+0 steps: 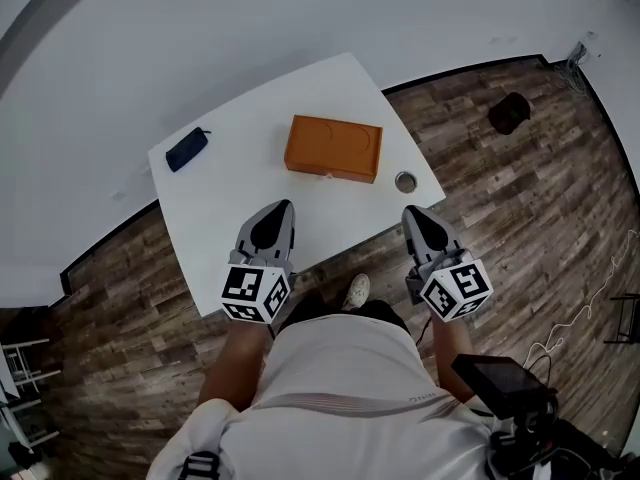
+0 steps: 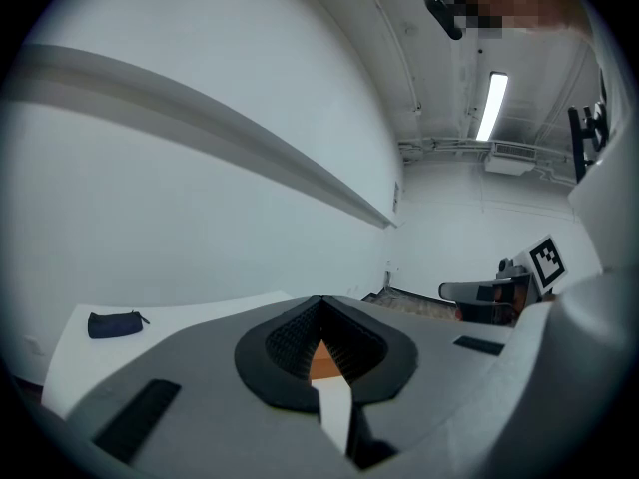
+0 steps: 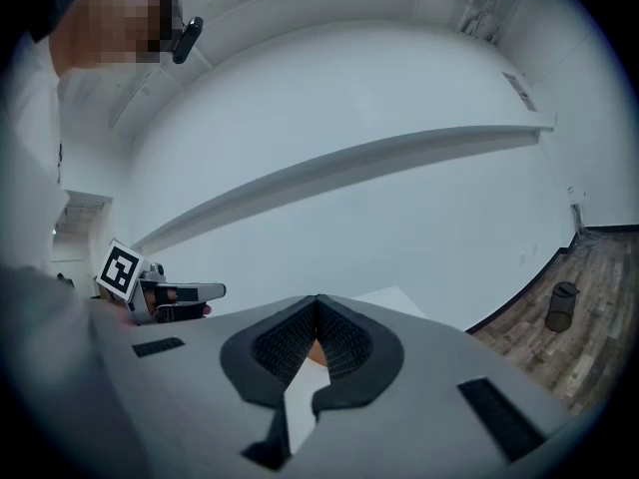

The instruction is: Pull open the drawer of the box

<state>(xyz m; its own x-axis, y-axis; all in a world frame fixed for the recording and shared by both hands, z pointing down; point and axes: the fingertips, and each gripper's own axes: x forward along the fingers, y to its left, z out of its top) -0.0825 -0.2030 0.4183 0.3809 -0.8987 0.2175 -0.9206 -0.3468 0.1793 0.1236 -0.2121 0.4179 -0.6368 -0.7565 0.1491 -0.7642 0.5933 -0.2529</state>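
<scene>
Orange box (image 1: 333, 148) at the middle of the white surface (image 1: 230, 193), well apart from both tongs. Left tongs (image 2: 319, 302): pressed together at the tips, pinching nothing, above the near edge. Right tongs (image 3: 318, 300): likewise tip to tip, empty, just off the near right corner. In head view only: small metal cup (image 1: 405, 181) right of the box. In left gripper view, not right: dark pouch (image 2: 115, 323). In both gripper views: sliver of orange behind the pads.
</scene>
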